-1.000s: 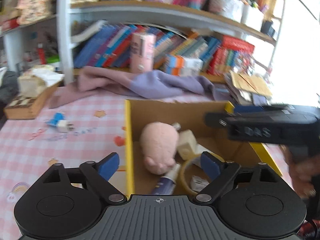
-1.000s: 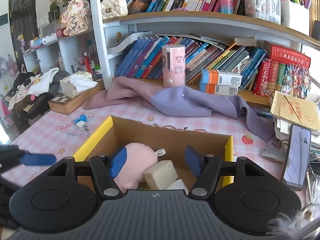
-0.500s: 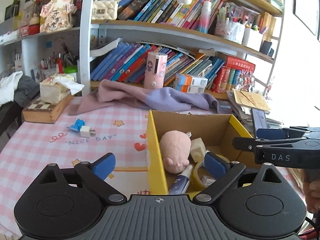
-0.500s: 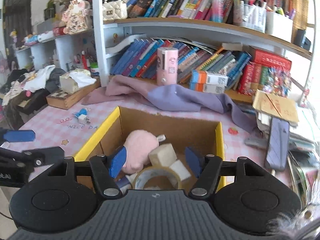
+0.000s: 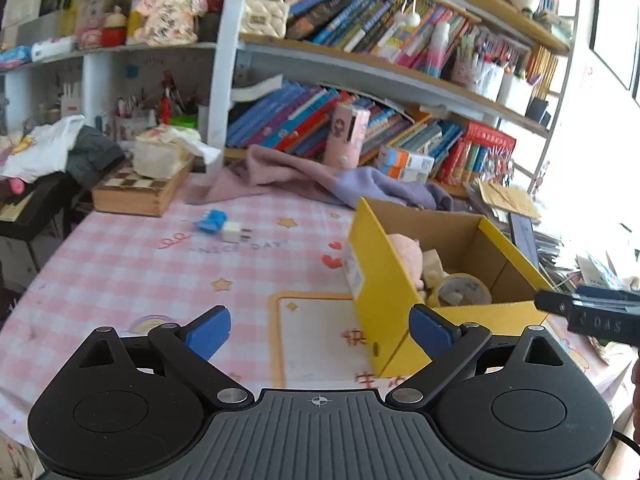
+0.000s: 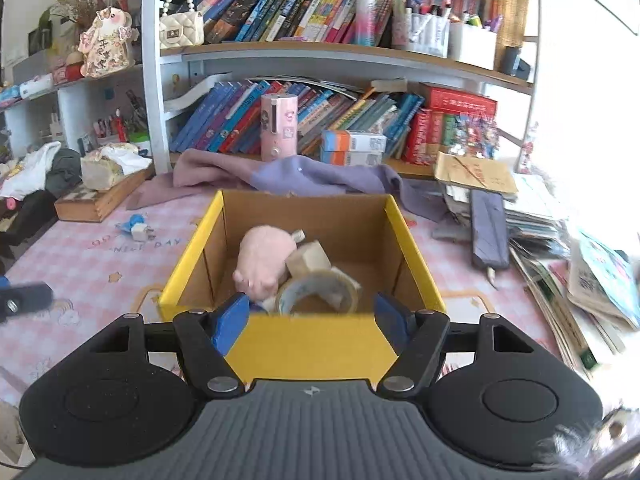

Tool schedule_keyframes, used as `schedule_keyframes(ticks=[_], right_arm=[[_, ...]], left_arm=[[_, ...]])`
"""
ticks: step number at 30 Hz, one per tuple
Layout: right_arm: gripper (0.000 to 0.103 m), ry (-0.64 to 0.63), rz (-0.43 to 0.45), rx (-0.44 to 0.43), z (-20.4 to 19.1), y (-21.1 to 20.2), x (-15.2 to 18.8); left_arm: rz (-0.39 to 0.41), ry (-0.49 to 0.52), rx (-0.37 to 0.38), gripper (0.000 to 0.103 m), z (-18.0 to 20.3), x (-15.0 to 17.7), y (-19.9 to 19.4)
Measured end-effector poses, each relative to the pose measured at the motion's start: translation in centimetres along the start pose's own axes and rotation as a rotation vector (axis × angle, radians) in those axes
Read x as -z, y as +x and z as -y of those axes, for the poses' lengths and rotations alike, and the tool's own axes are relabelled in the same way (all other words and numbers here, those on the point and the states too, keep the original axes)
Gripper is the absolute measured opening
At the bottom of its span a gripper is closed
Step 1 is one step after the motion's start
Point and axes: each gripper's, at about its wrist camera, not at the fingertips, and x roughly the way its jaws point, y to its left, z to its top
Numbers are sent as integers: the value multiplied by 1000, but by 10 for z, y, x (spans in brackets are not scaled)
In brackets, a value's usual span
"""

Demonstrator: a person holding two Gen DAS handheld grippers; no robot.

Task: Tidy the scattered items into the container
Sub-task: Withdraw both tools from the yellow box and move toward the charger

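A yellow cardboard box (image 6: 312, 344) stands on the pink checked tablecloth. It holds a pink plush (image 6: 264, 264), a beige block (image 6: 308, 262) and a tape roll (image 6: 316, 292). My right gripper (image 6: 312, 320) hovers at the box's near wall with its jaws opening; that wall shows between the fingers, and the pads press on nothing. My left gripper (image 5: 320, 332) is open and empty over the cloth, to the left of the box (image 5: 384, 280). A blue item (image 5: 210, 222) and a white plug (image 5: 232, 232) lie on the cloth beyond it. The right gripper (image 5: 592, 312) shows at the right edge.
A purple cloth (image 6: 312, 178) lies behind the box below the bookshelf (image 6: 320, 56). A wooden chessboard box (image 5: 136, 192) with a tissue bundle sits at the far left. A phone (image 6: 488, 228) and paper stacks (image 6: 580, 264) crowd the right side. A pink canister (image 6: 278, 126) stands on the shelf.
Both grippers have drawn back from the box. The left has shifted left, so the box sits to its right. The right view now shows the tape roll and the near wall.
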Motion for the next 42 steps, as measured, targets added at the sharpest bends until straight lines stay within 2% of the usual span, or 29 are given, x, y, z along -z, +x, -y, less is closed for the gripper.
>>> schedule_keyframes(ticks=[4, 8, 13, 16, 24, 34, 42], right_arm=[[68, 57, -40, 39, -17, -15, 25], [68, 80, -73, 50, -36, -24, 45], [68, 84, -134, 3, -62, -28, 59], [67, 56, -149, -20, -77, -33, 62], [68, 9, -153, -62, -97, -40, 64], [67, -34, -135, -115, -111, -43, 61], [67, -66, -135, -150, -123, -47, 60]], left_arm=[[-4, 38, -30, 97, -19, 12, -16], [-28, 23, -46, 98, -39, 22, -30], [-116, 24, -76, 98, -52, 34, -35], [-133, 0, -53, 98, -61, 42, -41], [-122, -12, -56, 98, -70, 54, -57], [-106, 70, -52, 98, -59, 56, -68], [-89, 12, -77, 98, -76, 57, -75]])
